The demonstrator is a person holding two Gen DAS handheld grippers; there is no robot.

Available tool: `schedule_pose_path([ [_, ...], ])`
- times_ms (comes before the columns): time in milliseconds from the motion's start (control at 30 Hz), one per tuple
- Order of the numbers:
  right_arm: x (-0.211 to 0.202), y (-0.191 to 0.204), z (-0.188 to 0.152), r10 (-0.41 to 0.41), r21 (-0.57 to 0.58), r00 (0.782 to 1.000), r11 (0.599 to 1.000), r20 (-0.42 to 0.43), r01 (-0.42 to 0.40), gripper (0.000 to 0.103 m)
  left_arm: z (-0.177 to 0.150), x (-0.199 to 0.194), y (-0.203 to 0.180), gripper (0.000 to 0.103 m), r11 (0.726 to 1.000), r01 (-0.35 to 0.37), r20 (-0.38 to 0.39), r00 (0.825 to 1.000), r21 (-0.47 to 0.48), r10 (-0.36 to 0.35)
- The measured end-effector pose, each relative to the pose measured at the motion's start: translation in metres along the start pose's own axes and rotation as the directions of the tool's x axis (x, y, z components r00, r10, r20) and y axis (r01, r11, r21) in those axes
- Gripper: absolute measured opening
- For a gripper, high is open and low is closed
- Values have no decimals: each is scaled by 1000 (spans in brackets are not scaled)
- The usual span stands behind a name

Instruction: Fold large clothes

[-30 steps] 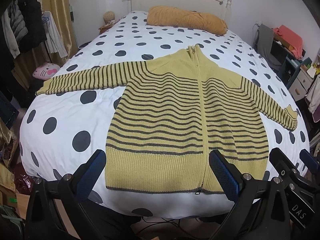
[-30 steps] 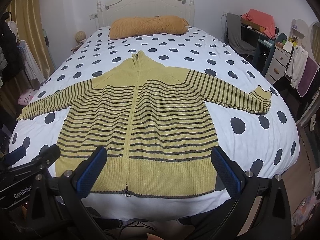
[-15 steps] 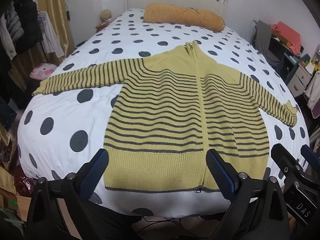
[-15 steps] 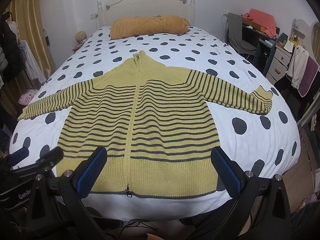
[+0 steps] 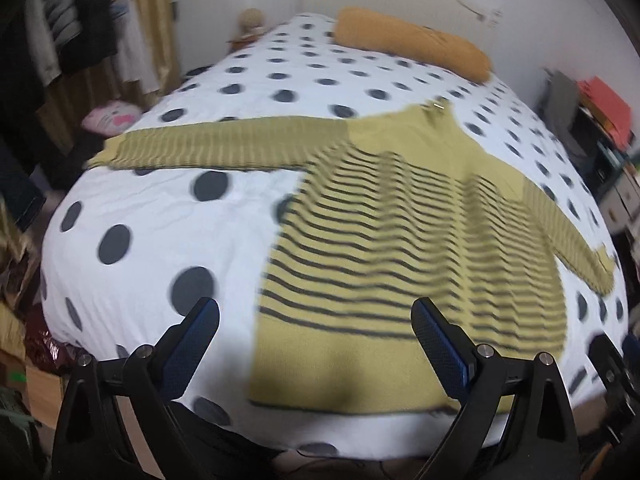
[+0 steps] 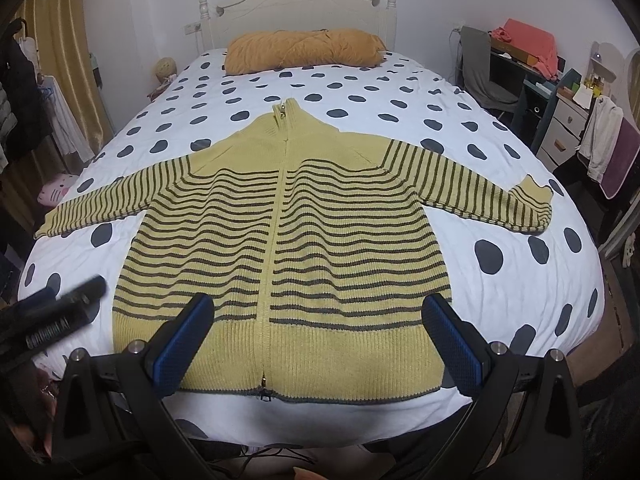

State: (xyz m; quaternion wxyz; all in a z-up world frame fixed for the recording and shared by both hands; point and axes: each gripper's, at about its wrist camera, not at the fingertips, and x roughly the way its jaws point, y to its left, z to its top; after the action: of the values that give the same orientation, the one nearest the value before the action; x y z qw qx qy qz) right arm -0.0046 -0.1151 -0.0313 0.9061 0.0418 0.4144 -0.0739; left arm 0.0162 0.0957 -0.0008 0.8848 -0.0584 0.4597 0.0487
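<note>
A white bedspread with dark polka dots point(image 6: 400, 80) covers the bed, and the yellow knitted zip cardigan with dark stripes point(image 6: 340, 240) lies flat on it, collar toward the headboard, sleeves spread wide. Its long axis runs straight away from both grippers. The left gripper point(image 5: 316, 344) hangs spread wide near the hem's left corner; the right gripper point(image 6: 318, 338), equally spread and empty, hangs over the hem.

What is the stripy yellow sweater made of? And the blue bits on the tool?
The sweater looks like thick knitted yarn, perhaps wool or acrylic: ribbed rows show along its hem, and the surface is matte and soft. The blue pads on the right tool look like rubber or textured plastic, with a fine dotted grip pattern. The zipper seems to have metal pulls, though they are small.
</note>
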Motion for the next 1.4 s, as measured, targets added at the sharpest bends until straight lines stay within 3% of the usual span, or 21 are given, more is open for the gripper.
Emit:
schedule_pose_path([
  [67, 9, 9, 5, 0, -10, 1000, 1000, -4, 0, 103, 15, 10, 35, 97, 996, -52, 25, 998, -71, 54],
  [233, 31, 44, 20, 22, -61, 1000, 998, 5, -21, 103, 63, 50, 136, 98, 956, -184, 79, 975, -230, 206],
  [367, 52, 93, 30, 58, -146, 998, 988, 7, -57, 103, 94, 102, 214, 95, 926, -192, 25, 977, -325, 211],
  [433, 61, 116, 31, 80, -180, 997, 981, 8, -78, 103, 108, 128, 254, 90, 903, -169, 20, 981, -396, 192],
  [533, 78, 144, 31, 107, -210, 994, 972, -21, -109, 103, 127, 165, 306, 77, 869, -80, 1, 996, -489, 93],
  [767, 105, 169, 25, 79, -237, 994, 967, -71, -94, 103, 159, 222, 360, 76, 829, -4, 3, 1000, -559, 7],
  [900, 114, 164, 25, 68, -213, 995, 974, -79, -84, 103, 169, 234, 384, 71, 784, 87, 106, 994, -614, -27],
  [933, 115, 163, 26, 66, -209, 994, 974, -81, -82, 103, 172, 235, 388, 62, 780, 113, 132, 990, -616, -40],
  [1000, 119, 162, 25, 65, -206, 994, 975, -92, -82, 103, 175, 238, 398, 61, 752, 245, 238, 964, -612, -120],
  [1033, 121, 162, 25, 65, -205, 993, 975, -97, -84, 103, 176, 243, 403, 49, 732, 261, 245, 960, -629, -132],
  [1067, 123, 163, 24, 65, -205, 993, 975, -101, -85, 103, 177, 250, 406, 23, 720, 260, 234, 962, -644, -139],
  [1100, 124, 162, 24, 67, -204, 992, 975, -104, -87, 103, 177, 255, 409, 9, 719, 251, 213, 966, -648, -146],
  [1167, 125, 160, 23, 68, -200, 992, 976, -106, -89, 103, 175, 258, 414, 9, 721, 246, 217, 967, -648, -134],
  [1267, 124, 154, 23, 64, -193, 993, 978, -103, -83, 103, 178, 251, 408, 8, 748, 198, 206, 975, -633, -83],
  [1333, 124, 149, 25, 63, -182, 993, 980, -98, -80, 103, 182, 233, 391, 8, 773, 214, 255, 964, -598, -70],
  [1400, 123, 143, 27, 70, -170, 994, 982, -89, -85, 103, 191, 212, 366, 8, 808, 268, 307, 945, -524, -114],
])
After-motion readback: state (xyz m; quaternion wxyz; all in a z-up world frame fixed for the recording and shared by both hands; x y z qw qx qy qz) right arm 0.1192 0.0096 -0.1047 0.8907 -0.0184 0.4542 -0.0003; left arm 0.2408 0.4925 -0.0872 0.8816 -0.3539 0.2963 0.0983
